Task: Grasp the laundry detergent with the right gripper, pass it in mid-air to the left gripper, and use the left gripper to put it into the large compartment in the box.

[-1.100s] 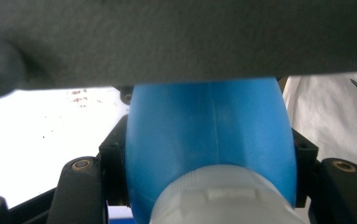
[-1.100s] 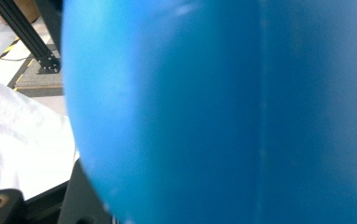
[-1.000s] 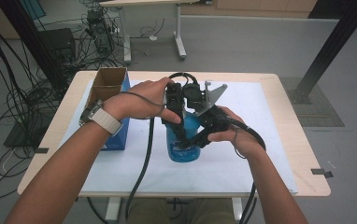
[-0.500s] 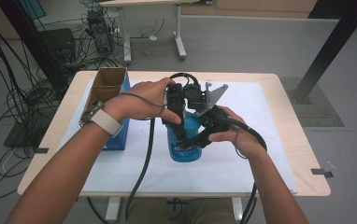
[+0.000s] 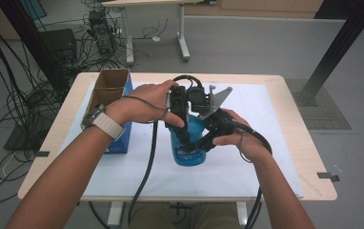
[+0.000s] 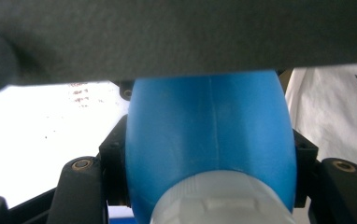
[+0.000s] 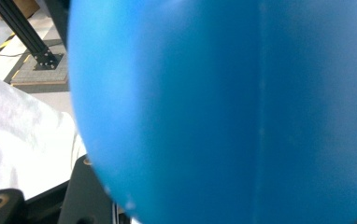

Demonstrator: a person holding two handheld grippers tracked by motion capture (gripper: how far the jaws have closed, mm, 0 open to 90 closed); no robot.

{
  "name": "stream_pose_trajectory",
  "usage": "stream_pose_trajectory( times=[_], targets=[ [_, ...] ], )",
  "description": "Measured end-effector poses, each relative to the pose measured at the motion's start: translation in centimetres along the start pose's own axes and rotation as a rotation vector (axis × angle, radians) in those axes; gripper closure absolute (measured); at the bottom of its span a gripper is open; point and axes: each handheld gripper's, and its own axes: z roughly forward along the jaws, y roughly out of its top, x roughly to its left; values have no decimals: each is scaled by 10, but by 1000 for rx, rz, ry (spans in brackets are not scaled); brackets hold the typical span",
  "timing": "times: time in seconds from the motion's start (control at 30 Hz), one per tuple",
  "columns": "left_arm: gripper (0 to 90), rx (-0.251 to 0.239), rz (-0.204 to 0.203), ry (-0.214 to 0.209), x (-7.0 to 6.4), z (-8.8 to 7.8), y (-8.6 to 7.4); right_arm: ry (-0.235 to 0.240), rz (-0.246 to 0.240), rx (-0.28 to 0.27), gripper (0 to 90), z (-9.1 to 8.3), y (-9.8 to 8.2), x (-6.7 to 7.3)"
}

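A blue plastic bottle (image 5: pixel 189 145) stands upright on the white sheet (image 5: pixel 266 162) covering the table (image 5: pixel 308 157), just right of an open blue cardboard box (image 5: pixel 111 102). Both grippers grip it at once. The left gripper (image 5: pixel 182 136) comes down from above the bottle, its jaws clamped on the upper part near the white cap (image 6: pixel 223 200) (in the left gripper view the blue body bulges between the two black jaws, touching both). The right gripper (image 5: pixel 206 140) reaches in from the bottle's right side and is clamped on the body; in the right gripper view the blue wall (image 7: pixel 223 112) sits close against the lens, with a jaw at its lower left edge.

The person's left hand (image 5: pixel 146 102) is above and left of the bottle, the right hand (image 5: pixel 239 138) just right of it.

The step in hand looks like opening or steadying the bottle with two grips. To do it well, the body grip should stay firm but not crush the soft plastic, while the upper grip turns squarely about the bottle's axis, keeping the base flat on the sheet so nothing tips toward the box.
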Motion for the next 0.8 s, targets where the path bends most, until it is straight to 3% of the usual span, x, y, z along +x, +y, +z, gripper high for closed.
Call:
stream_pose_trajectory(
  times=[0.17,0.8],
  targets=[
    [377,-6,0,-3,1,-1,-1,-3,-17,-1,435,0,0,-1],
    [378,-15,-4,0,0,-2,-3,-5,-10,3,435,0,2,0]
  ],
)
